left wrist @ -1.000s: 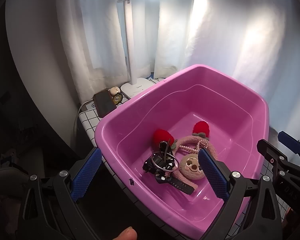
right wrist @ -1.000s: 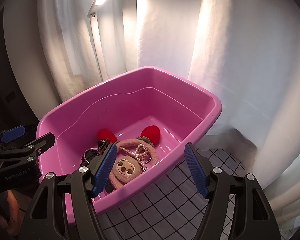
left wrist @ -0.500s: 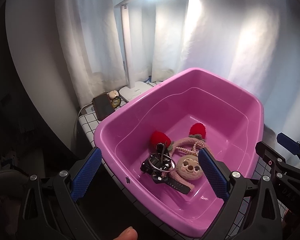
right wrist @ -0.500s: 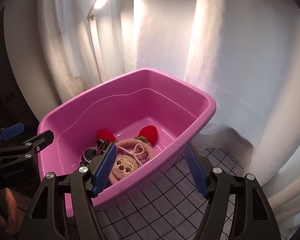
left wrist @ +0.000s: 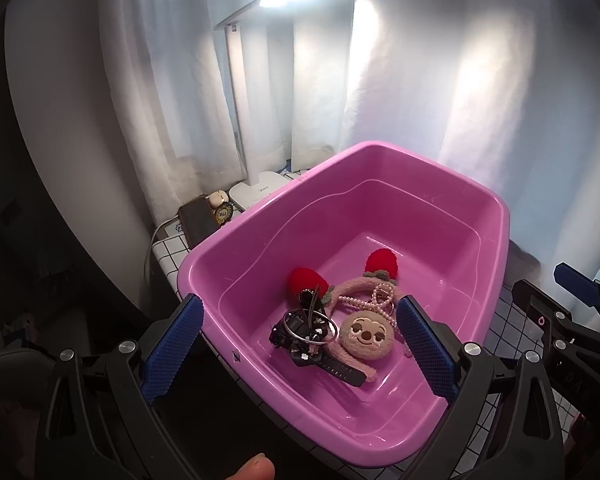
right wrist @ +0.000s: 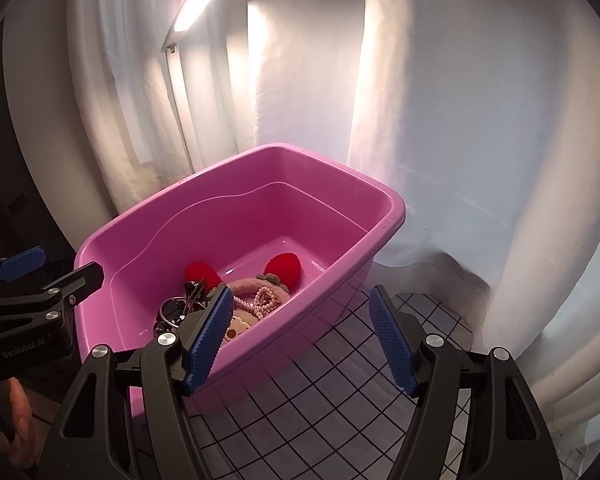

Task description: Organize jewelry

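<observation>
A pink plastic tub (left wrist: 496,216) stands on a white tiled table. In it lie a plush pink headband with a sloth face (left wrist: 366,334) and two red strawberries, a pearl necklace (left wrist: 354,300), a metal bangle (left wrist: 310,328) and a black watch (left wrist: 336,368), all heaped together. My left gripper (left wrist: 300,308) is open and hovers at the tub's near left corner, one finger outside the wall, one over the inside. My right gripper (right wrist: 300,294) is open at the tub's (right wrist: 396,208) near right side, holding nothing; its left finger hides part of the headband (right wrist: 256,286).
A white desk lamp (left wrist: 260,188) stands lit behind the tub, with a dark flat device (left wrist: 196,218) and a small round clock (left wrist: 222,210) beside its base. White curtains hang along the back. Bare tiled tabletop (right wrist: 340,380) stretches right of the tub. A thumb (left wrist: 256,466) shows below.
The right gripper has drifted back and to the right, so the tub sits further left and more tiles show. In the left view the tub has shrunk a little and the lamp head appears.
</observation>
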A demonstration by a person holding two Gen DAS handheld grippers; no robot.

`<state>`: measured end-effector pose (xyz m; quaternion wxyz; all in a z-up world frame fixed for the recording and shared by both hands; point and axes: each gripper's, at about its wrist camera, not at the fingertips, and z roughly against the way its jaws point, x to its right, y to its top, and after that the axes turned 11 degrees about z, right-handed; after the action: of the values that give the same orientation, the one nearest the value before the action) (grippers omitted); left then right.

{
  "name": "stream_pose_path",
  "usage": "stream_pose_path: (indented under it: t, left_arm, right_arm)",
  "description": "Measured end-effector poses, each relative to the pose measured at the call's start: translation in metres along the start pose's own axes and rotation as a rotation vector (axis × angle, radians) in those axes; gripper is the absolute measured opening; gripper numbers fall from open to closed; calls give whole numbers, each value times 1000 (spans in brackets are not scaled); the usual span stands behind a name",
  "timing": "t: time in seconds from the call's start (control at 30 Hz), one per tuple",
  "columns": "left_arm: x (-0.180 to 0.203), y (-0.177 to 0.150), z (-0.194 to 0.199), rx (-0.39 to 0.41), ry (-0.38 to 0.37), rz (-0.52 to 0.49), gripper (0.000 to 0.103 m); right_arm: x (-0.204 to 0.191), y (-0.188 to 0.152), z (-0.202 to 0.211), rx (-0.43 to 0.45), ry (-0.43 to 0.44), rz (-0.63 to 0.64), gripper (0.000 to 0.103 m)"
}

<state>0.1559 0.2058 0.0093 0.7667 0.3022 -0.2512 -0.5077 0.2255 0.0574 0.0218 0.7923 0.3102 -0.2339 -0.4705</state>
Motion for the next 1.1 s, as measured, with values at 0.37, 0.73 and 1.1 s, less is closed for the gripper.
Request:
stream_pose_path:
  t: [0.37, 0.73, 1.1]
  left_arm:
    - [4, 0, 7, 14, -5, -7, 95]
    - [3, 0, 8, 15, 4, -5, 95]
    - [2, -1, 5, 11, 6, -3, 95]
  right_arm:
    - [2, -1, 3, 4, -1, -2, 67]
    - [2, -1, 3, 2, 1, -2, 67]
    - [0, -1, 0, -2, 2, -1, 67]
